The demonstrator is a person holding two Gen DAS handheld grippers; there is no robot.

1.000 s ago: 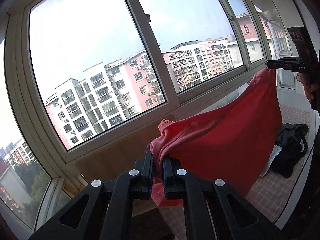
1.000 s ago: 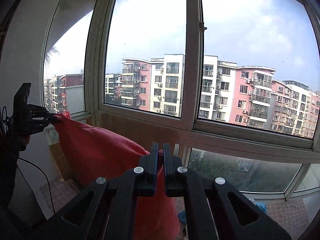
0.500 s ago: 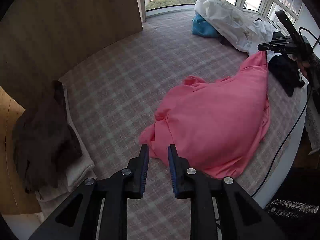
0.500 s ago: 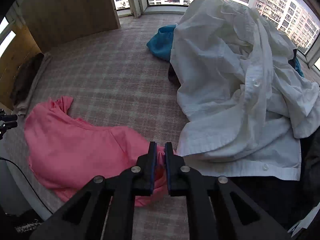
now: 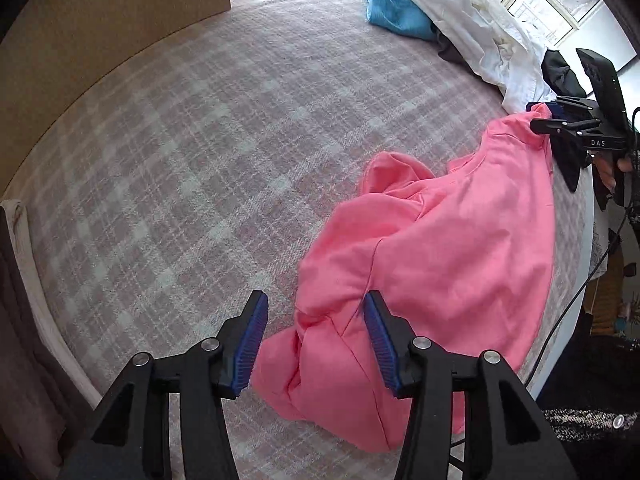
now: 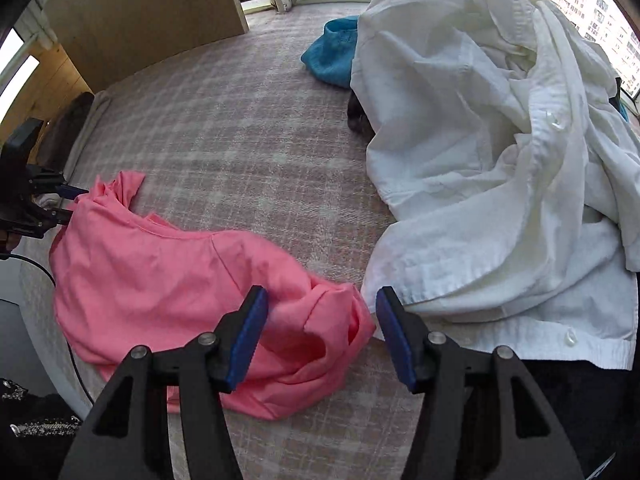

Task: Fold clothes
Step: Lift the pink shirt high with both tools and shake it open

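Observation:
A pink garment (image 5: 440, 260) lies crumpled on the checked pink-and-grey surface (image 5: 200, 160). My left gripper (image 5: 316, 340) points down over its near corner. Its jaws are opening, the cloth lies loose between the blue pads (image 5: 252, 340), and neither presses on it. In the right wrist view the same garment (image 6: 160, 272) spreads to the left. My right gripper (image 6: 322, 332) hangs over a bunched fold with its jaws opening, and the pads do not touch the cloth. Each gripper shows in the other's view at the far corner: the right gripper (image 5: 538, 116) and the left gripper (image 6: 66, 202).
A heap with a white shirt (image 6: 500, 160) lies right of the pink garment, with a blue garment (image 6: 332, 56) behind it and a black one (image 5: 560, 76) at its edge. A folded brown and beige stack (image 5: 16, 280) sits left. A wooden panel (image 5: 100, 12) and windows stand behind.
A second ago both grippers held the pink garment stretched up before the window, jaws shut on it. They have swung down to the surface and opened, and the garment now lies loose.

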